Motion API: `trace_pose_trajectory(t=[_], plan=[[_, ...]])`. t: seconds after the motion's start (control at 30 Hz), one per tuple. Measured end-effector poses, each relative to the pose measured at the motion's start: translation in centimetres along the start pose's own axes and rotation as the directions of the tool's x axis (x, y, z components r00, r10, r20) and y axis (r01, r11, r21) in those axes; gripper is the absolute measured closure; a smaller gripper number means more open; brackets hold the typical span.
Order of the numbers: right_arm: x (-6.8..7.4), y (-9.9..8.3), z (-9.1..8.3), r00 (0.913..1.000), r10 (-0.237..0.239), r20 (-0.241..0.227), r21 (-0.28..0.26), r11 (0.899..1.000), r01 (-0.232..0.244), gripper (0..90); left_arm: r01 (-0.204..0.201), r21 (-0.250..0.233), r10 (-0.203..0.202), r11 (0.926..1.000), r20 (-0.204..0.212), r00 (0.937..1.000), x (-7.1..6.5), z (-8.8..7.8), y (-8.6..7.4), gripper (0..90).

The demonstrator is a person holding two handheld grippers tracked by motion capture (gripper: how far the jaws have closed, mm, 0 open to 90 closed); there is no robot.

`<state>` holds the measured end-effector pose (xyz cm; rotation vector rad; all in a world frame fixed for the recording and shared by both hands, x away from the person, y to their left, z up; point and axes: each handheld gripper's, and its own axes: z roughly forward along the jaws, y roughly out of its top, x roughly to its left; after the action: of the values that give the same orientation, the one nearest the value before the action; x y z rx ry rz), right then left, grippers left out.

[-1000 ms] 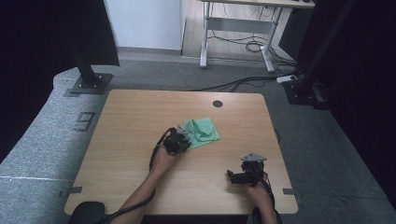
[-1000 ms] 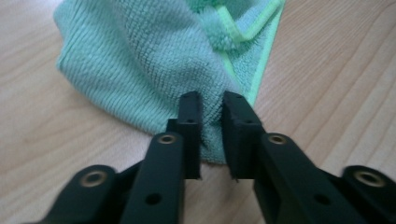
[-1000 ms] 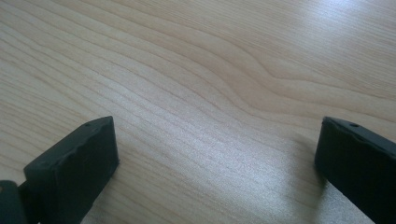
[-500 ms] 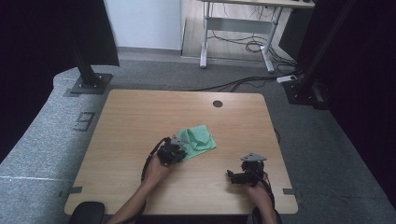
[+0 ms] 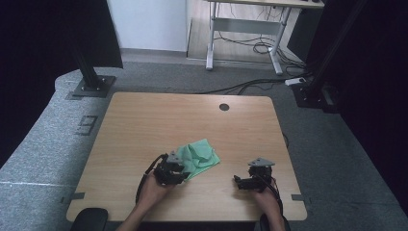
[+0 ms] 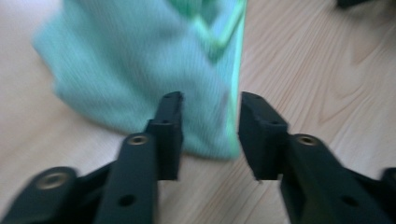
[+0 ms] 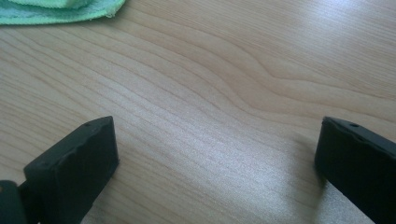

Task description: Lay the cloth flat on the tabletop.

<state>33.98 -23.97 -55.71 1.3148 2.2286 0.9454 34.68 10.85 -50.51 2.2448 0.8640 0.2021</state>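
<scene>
High view first: a crumpled mint-green woven cloth [image 5: 198,157] lies on the light wood-grain rectangular table [image 5: 144,125], toward the person's side of it and a little left of centre. The left gripper [image 5: 179,169] sits at the cloth's near-left edge, its black body held by the person's left hand [image 5: 153,187], its tips pointing into the fabric. The right gripper [image 5: 239,181] rests low over bare wood, well apart from the cloth, with the right hand [image 5: 267,198] behind it and a grey three-cornered plate on top.

Left gripper view: the two black jaws rise from the bottom edge with a plain gap between them (they have just been opening). The cloth [image 6: 140,65] lies directly ahead of the tips and beyond them; its near hem crosses the gap, and its bright green right-hand edge runs away from the tool just inside the right jaw. The pads are not seen pressing on the fabric, so the tool reads as released, with the cloth's hem between the jaws. The picture is blurred, and finer contact cannot be judged.

Right gripper view: both jaws stand wide apart, with nothing but table surface [image 7: 219,102] between them. This tool is released and holds nothing. A corner of the cloth [image 7: 60,10] shows far ahead and to the left of the left jaw.
</scene>
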Motion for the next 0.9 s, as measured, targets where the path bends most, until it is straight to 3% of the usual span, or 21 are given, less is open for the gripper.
trace_pose_trajectory(t=[0.07, 0.1, 0.2, 0.33, 0.43, 0.53, 0.7, 0.83, 0.9], plan=[[0.0, 0.0, 0.0, 1.0, 0.0, 0.0, 0.0, 1.0, 0.0, 0.0, -0.012, -0.007, 0.012, 0.9999, -0.004, 0.9999, 0.1, -0.5, 0.7, 50.8], [0.0, 0.0, 0.0, 1.0, 0.0, 0.0, 0.0, 1.0, 0.0, 0.0, -0.034, -0.016, 0.034, 0.9993, 0.008, 0.9994, 0.2, -1.1, 2.3, 49.5], [0.0, 0.0, 0.0, 1.0, 0.0, 0.0, 0.0, 1.0, 0.0, 0.0, -0.056, -0.047, 0.058, 0.9973, 0.051, 0.997, 0.3, -1.3, 4.7, 46.7], [0.0, 0.0, 0.0, 1.0, 0.0, 0.001, 0.0, 1.0, 0.0, 0.0, -0.111, -0.046, 0.114, 0.9927, 0.07, 0.991, 0.2, -0.2, 7.6, 46.5], [0.0, 0.0, 0.0, 1.0, -0.001, 0.001, -0.001, 1.0, 0.001, 0.0, -0.129, -0.033, 0.131, 0.9911, 0.088, 0.9874, 0.3, 1.3, 9.0, 45.7], [0.0, 0.0, 0.0, 1.0, -0.001, 0.001, -0.001, 1.0, 0.001, 0.0, -0.153, 0.016, 0.151, 0.9882, 0.076, 0.9856, 0.2, 3.1, 9.3, 45.8], [0.0, 0.0, 0.0, 1.0, -0.002, 0.001, -0.001, 1.0, 0.002, 0.0, -0.169, 0.115, 0.164, 0.979, 0.047, 0.9853, 0.6, 6.0, 8.3, 46.4], [0.0, 0.0, 0.0, 1.0, -0.002, 0.0, 0.0, 1.0, 0.002, 0.0, -0.182, 0.183, 0.184, 0.9661, 0.008, 0.983, 1.0, 7.3, 7.3, 62.1], [0.0, 0.0, 0.0, 1.0, -0.002, 0.001, 0.0, 1.0, 0.002, 0.0, -0.168, 0.178, 0.17, 0.9696, 0.001, 0.9854, 1.2, 7.1, 7.2, 74.6]])
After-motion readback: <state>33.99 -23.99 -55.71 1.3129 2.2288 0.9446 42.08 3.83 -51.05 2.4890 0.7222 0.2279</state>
